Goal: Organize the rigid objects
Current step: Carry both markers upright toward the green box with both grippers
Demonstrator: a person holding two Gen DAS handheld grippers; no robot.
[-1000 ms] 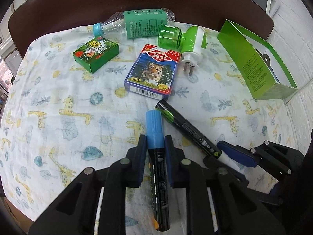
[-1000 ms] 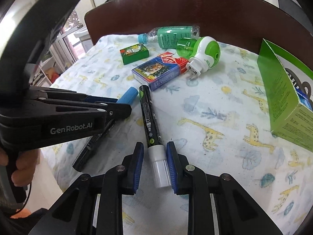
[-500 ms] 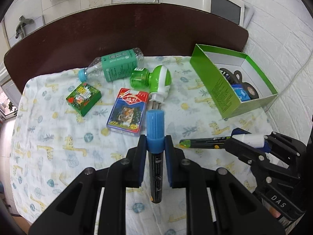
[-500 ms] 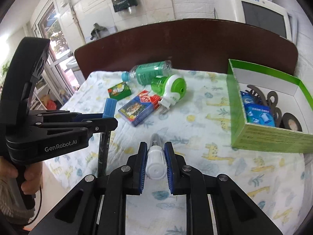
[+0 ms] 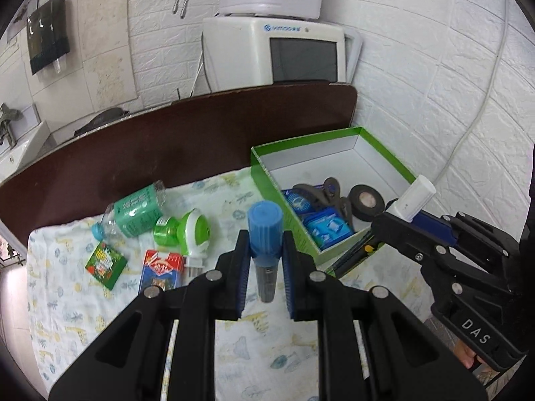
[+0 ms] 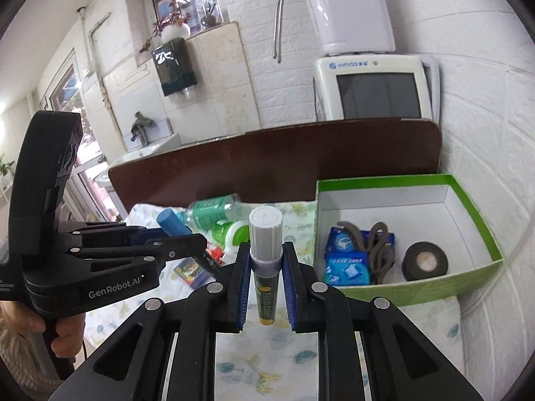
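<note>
Both markers are up off the table now. The left gripper (image 5: 265, 260) is clamped tight on the blue-capped marker (image 5: 264, 230), pads pressing just below the cap; the cap stands above the fingertips while the dark barrel hangs down between the fingers, over the giraffe-print cloth (image 5: 67, 317).

Over to the right gripper (image 6: 265, 260): it is closed on the white-capped marker (image 6: 265, 234) at the collar under the cap. The white cap pokes out past the fingertips, and the black barrel with its yellow end drops between the two fingers. In the left wrist view that same marker slants with its cap up at the right, its barrel running down across the near wall of the green box (image 5: 384, 153).

The green box sits at the right edge of the table, against the white brick wall. Inside it lie a roll of black tape (image 6: 424, 260), blue packets (image 6: 347, 264) and some dark curved strips (image 6: 378, 244).

Left on the cloth, toward the far edge: a clear bottle with a green label (image 5: 133, 210), a green and white plug-in device (image 5: 187, 230), a red and blue card pack (image 5: 160, 270) and a small green box (image 5: 105, 260) near the left side. All are well apart from either gripper's fingers.

A hand (image 6: 63, 334) grips the left tool's handle at lower left of the right wrist view.
</note>
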